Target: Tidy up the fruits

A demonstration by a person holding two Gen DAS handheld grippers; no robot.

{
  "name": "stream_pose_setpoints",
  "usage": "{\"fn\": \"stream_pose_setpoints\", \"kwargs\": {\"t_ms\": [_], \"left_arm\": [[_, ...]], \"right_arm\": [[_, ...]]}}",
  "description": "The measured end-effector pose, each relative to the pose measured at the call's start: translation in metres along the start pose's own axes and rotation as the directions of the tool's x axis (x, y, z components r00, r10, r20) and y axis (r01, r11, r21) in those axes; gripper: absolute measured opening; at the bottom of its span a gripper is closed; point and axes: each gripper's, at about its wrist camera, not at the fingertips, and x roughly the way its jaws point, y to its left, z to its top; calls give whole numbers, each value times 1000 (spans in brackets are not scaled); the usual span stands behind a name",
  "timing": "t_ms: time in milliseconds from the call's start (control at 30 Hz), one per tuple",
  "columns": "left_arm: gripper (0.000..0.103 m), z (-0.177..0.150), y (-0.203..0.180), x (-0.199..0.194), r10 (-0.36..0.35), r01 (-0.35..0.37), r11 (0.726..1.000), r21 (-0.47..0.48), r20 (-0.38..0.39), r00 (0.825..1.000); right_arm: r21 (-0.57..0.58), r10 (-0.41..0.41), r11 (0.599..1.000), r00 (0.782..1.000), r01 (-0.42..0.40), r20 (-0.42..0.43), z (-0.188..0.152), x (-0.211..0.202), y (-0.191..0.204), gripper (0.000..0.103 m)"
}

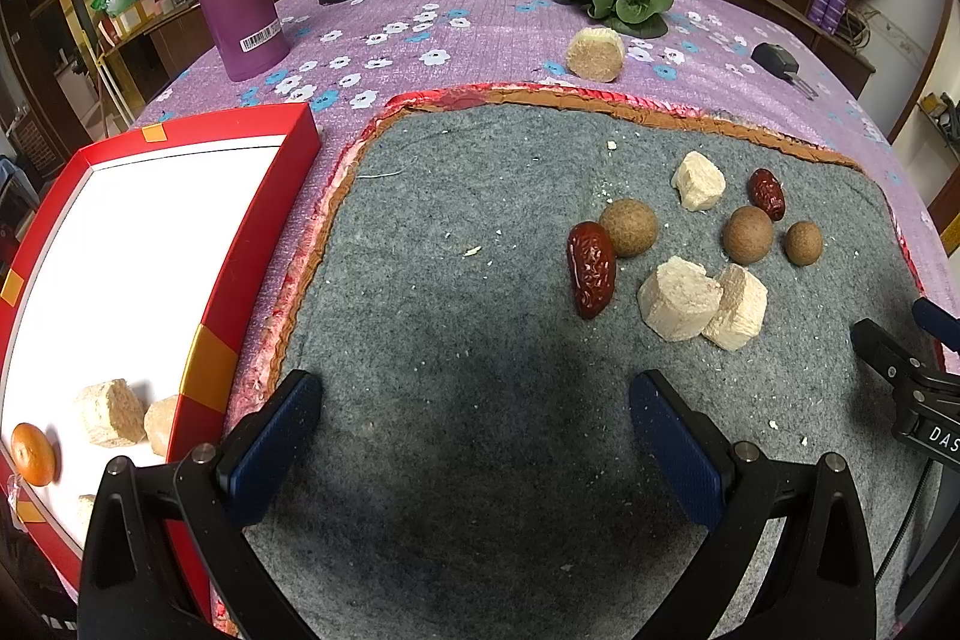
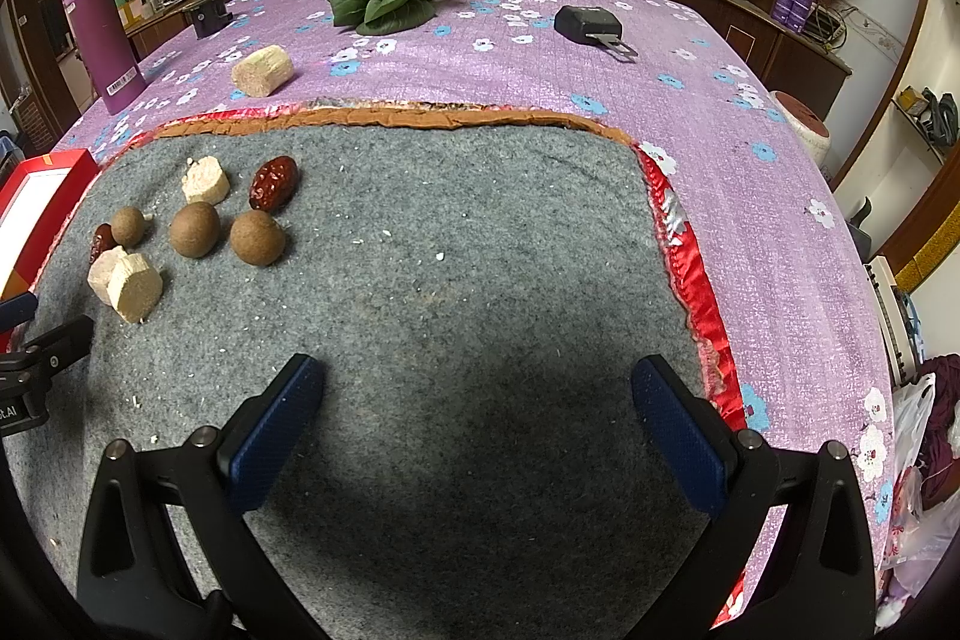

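Between my left fingers [image 1: 303, 436] lies only bare grey mat [image 1: 480, 340]; they are spread wide and hold nothing, and my right fingers [image 2: 672, 430] are spread just as wide and just as empty over the mat's right half. I judge both are waiting between picks.

Ahead of the left gripper [image 1: 474, 436], toward the mat's right side, the remaining pieces sit in a loose cluster: a red date [image 1: 591, 268], a brown ball [image 1: 629, 227] touching it, and two pale chunks [image 1: 702, 304] pressed together, with more behind. The red box [image 1: 252, 232] lies just off the mat's left edge, already holding an orange fruit [image 1: 33, 454] and pale chunks, so I take it as the destination.

Open mat stretches between cluster and box, giving a clear carry path. Beyond the mat's far edge a lone pale chunk [image 1: 595, 53] rests on the purple cloth [image 1: 480, 10].
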Motion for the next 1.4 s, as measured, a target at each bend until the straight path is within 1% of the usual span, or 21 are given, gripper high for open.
{"fn": "stream_pose_setpoints", "kwargs": {"t_ms": [833, 900, 1200, 1300, 1400], "left_arm": [[103, 1, 3, 1, -8, 8, 1000, -6, -1, 1000], [103, 0, 0, 0, 0, 0, 1000, 1, 0, 1000], [103, -1, -1, -1, -1, 1, 1000, 0, -1, 1000], [103, -1, 0, -1, -5, 5, 1000, -2, -2, 1000], [102, 1, 1, 0, 2, -2, 1000, -8, -8, 1000]], "right_arm": [[0, -1, 1000, 1000, 1, 0, 0, 0, 0, 103], [0, -1, 1000, 1000, 1, 0, 0, 0, 0, 103], [1, -2, 1000, 1000, 2, 0, 0, 0, 0, 103], [19, -17, 1000, 1000, 17, -1, 0, 0, 2, 103], [22, -15, 1000, 1000, 15, -3, 0, 1, 1, 103]]}}
